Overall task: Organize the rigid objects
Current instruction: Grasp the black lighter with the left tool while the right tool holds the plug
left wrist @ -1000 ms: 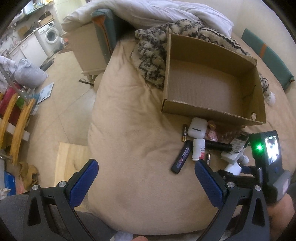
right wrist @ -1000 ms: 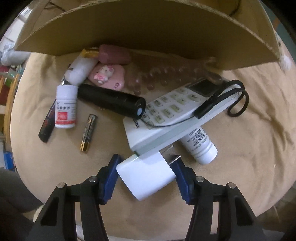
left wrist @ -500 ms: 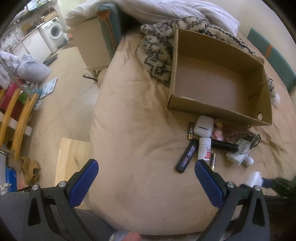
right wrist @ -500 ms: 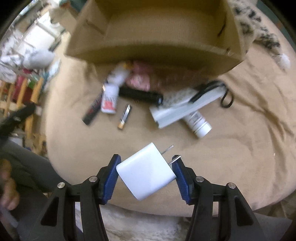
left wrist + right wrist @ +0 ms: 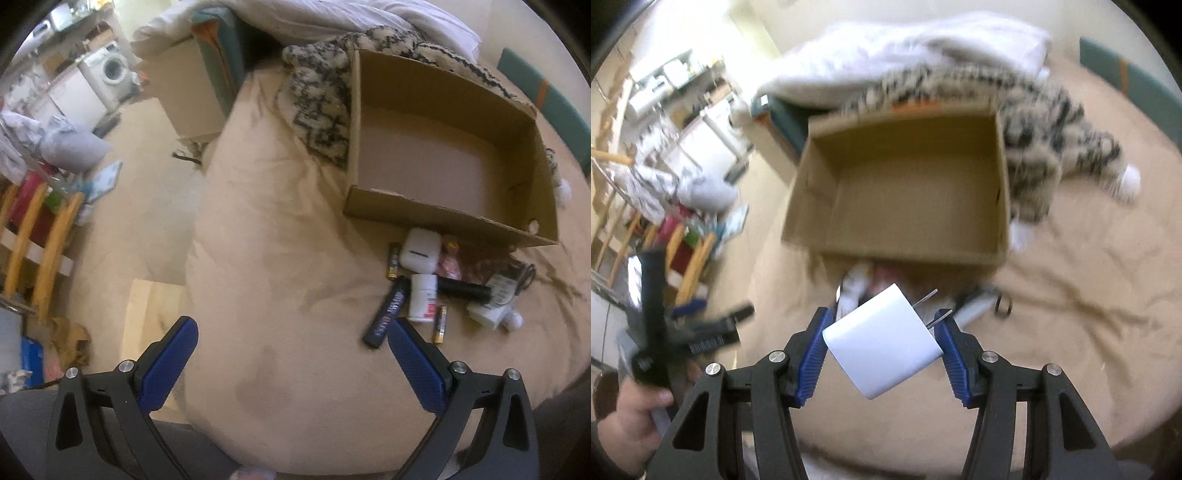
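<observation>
Left wrist view
Left hand-held gripper [image 5: 291,343]: released, blue pads spread wide, nothing between them, hanging over the near edge of the bed.
Bed [image 5: 280,258]: covered in a beige sheet; it carries everything below.
Cardboard box [image 5: 436,216]: open-topped, nothing inside, toward the far right of the bed, its far-left corner against a black-and-cream patterned blanket [image 5: 321,110].
Loose pile: just in front of the box's near wall, to the right of the gripper.
White earbud case [image 5: 420,251]: touching the box wall.
AA battery [image 5: 393,260]: just left of the case.
White pill bottle [image 5: 423,297]: lying flat, red on its label.
Black stick-shaped item [image 5: 387,316]: angled, left of the bottle; its lettering is too blurred to read.
Second battery [image 5: 440,325]: right of the bottle.
Black flashlight [image 5: 464,290]: lying across a white remote [image 5: 491,308].

Right wrist view
Right hand-held gripper [image 5: 882,341]: clenched on a white plug adapter [image 5: 884,341], both blue pads pressing its sides, two metal prongs pointing up and right.
Adapter's place: held in the air above the bed, short of the box's near wall.
Cardboard box [image 5: 901,184]: interior bare.
Person's hand [image 5: 628,421]: lower left, gripping the blurred left tool.
</observation>
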Action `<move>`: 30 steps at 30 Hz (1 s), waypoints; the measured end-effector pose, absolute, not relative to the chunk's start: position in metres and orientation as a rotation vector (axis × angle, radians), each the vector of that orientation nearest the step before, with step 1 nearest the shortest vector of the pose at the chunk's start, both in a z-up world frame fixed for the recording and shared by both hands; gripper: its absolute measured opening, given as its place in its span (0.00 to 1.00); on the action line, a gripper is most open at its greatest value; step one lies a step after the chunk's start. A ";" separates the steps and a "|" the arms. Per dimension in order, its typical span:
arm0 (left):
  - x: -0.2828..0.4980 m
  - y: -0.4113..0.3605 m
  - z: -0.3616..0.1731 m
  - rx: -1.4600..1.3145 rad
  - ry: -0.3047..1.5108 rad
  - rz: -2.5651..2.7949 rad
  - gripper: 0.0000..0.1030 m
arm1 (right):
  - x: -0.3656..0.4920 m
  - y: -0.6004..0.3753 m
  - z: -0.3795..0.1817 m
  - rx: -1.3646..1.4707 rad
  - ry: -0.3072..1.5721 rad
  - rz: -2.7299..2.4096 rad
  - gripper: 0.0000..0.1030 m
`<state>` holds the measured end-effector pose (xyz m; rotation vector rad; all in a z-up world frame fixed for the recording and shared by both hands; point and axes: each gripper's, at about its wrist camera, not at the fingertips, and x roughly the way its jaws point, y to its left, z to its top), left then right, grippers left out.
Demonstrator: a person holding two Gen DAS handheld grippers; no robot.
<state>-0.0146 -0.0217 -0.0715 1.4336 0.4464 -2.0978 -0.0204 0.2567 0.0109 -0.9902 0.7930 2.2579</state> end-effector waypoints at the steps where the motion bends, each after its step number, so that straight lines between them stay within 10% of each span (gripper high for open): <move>1: -0.014 -0.023 -0.072 1.431 0.458 -2.096 0.99 | -0.020 0.259 0.017 -0.968 0.796 2.253 0.58; 30: -0.118 0.008 -0.187 2.019 0.391 -1.974 0.47 | -0.014 0.297 -0.025 -0.898 1.077 2.124 0.58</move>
